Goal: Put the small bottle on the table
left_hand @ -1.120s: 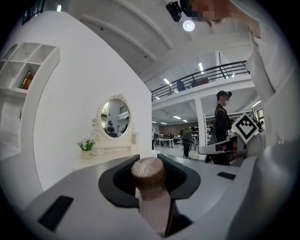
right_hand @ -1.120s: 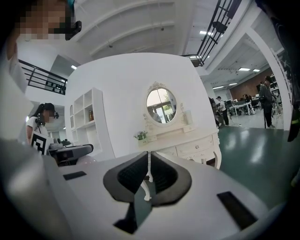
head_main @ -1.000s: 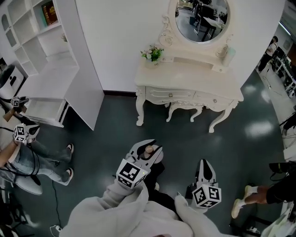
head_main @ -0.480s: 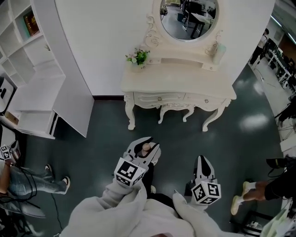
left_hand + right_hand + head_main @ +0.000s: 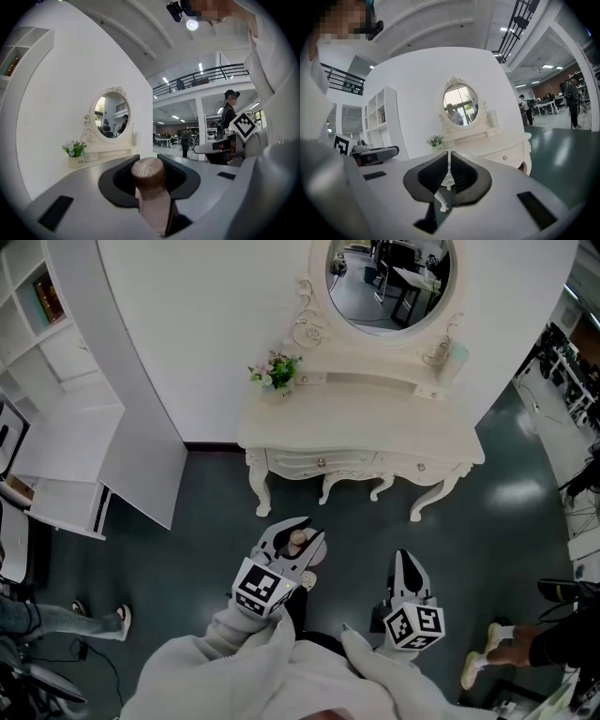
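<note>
Still carrying: small bottle in left jaws, off the tabletop

Vs. one second ago: the dressing table [image 5: 356, 432] sits further left in the head view and more square-on. The seated person at the left edge has mostly slid out of frame; only a leg and shoe [image 5: 120, 617] show. The grip on the bottle is unchanged.

The left gripper [image 5: 300, 528] has its jaws part-way closed on the small bottle [image 5: 149, 176], which is upright and held above the floor [image 5: 206, 521], short of the table. The bottle has a rounded brown cap with a wood-like grain and a pale pinkish body with squared shoulders. The right gripper [image 5: 449, 161] has its jaws pressed together, with nothing between them.

The table is cream-white with carved curved legs, scrolled trim and a smooth bare tabletop. An oval mirror [image 5: 389, 282] stands at the back and a small flower pot [image 5: 275, 371] at the back left corner. The floor is dark grey-green and glossy.
</note>
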A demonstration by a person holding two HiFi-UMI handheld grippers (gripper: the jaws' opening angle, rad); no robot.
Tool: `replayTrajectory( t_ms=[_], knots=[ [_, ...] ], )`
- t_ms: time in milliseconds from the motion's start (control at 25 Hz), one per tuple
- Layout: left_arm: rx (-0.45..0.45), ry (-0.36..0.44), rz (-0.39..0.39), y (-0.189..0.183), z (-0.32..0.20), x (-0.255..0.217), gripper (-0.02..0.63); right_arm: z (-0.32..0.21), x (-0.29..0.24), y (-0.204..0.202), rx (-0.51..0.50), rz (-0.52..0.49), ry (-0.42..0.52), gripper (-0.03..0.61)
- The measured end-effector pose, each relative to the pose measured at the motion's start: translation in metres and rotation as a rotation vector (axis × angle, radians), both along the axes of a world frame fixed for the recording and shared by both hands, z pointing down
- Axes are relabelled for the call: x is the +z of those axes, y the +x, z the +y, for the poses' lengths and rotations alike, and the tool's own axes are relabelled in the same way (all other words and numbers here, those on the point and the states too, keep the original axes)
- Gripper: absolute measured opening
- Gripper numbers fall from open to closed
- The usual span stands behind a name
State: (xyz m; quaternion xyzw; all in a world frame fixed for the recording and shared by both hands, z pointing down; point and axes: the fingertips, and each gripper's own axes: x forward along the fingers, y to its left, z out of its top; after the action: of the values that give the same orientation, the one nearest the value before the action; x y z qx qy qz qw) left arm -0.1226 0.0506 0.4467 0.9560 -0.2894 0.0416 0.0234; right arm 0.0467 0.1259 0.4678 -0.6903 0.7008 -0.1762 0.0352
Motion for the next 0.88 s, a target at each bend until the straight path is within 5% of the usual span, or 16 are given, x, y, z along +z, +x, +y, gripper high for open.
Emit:
replayTrajectory(
  t_ms=[880],
  knots=[
    [0.050, 0.045, 0.008, 0.045, -0.145, -0.019, 0.129, -0.135, -0.018, 0.043, 0.052, 0.022, 0.008, 0.041]
  ],
)
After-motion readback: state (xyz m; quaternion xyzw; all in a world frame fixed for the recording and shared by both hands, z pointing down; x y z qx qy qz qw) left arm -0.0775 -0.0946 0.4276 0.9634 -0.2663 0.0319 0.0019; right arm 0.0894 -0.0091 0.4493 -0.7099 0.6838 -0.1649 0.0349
